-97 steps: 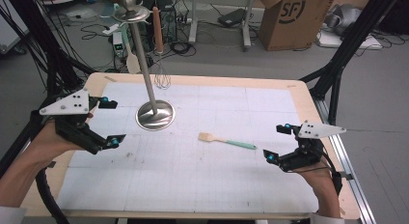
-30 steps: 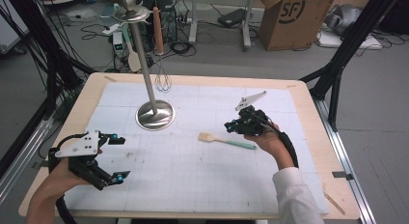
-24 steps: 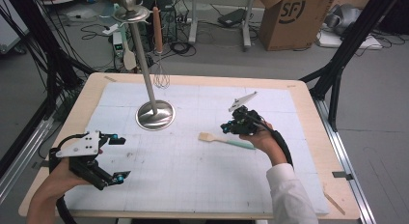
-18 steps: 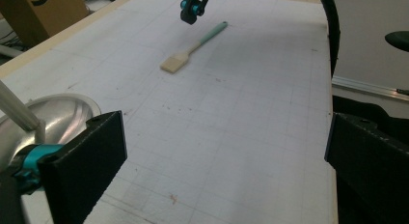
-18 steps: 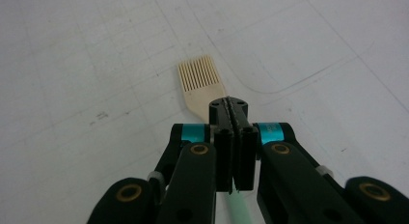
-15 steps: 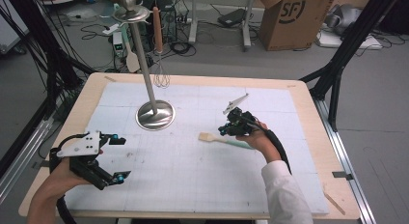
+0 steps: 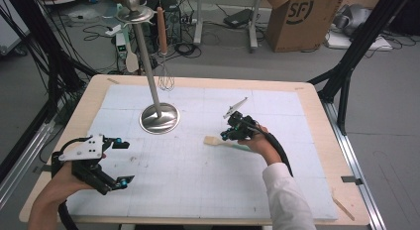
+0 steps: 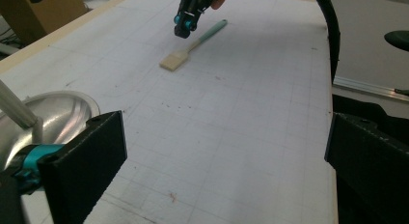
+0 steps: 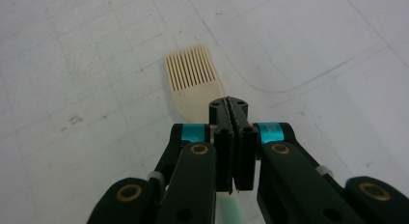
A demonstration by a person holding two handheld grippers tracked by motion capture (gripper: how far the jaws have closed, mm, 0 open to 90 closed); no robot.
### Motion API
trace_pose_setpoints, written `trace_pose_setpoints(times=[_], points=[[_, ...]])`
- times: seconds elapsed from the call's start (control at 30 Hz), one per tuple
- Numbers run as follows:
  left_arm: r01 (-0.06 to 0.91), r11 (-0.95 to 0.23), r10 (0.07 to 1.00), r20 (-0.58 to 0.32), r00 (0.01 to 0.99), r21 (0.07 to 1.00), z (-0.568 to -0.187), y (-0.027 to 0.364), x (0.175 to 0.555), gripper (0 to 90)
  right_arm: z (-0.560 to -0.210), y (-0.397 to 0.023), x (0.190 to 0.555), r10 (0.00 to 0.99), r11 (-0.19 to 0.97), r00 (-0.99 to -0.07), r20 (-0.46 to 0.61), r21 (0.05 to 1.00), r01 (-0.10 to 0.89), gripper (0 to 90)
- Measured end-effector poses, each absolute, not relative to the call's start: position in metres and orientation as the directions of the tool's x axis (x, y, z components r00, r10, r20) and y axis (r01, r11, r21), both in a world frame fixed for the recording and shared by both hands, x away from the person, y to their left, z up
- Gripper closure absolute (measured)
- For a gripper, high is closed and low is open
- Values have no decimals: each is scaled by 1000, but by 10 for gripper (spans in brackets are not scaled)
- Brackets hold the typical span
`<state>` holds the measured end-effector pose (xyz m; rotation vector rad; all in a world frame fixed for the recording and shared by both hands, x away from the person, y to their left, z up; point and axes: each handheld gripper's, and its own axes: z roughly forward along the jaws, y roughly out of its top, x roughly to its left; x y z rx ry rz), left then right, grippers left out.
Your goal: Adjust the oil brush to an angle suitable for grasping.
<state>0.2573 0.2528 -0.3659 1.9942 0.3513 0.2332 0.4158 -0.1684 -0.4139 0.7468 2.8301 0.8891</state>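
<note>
cream brush [image 7: 224, 141] (bristles left), lengthwise across table [image 7: 307, 190]

From the right gripper [image 9: 230, 137] view, its closed jaws cover the neck of the pastry brush [image 9: 193, 74], so whether the pads pinch the handle or just hover over it can't be told. The green handle runs out at the bottom edge beneath them. Beside the left gripper [image 8: 217, 175], the stand's base [image 8: 53, 113] is cut off at the frame's left edge.
</note>
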Motion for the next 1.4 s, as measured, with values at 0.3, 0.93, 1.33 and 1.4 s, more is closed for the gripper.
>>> trace_pose_setpoints(times=[0.3, 0.93, 1.33, 1.4], points=[[150, -403, 355, 3, 935, 903, -367, 256, 258, 17, -427, -158, 421, 472, 751, -881, 45, 503, 428, 892], [148, -416, 352, 9, 936, 897, -367, 253, 257, 17, -428, -149, 398, 335, 812, -934, 126, 464, 354, 893], [131, -416, 340, 20, 940, 900, -365, 250, 253, 17, -421, -131, 381, 326, 837, -941, 88, 437, 330, 886], [130, -416, 339, 21, 941, 900, -364, 250, 253, 17, -421, -127, 383, 328, 832, -940, 93, 442, 335, 886]])
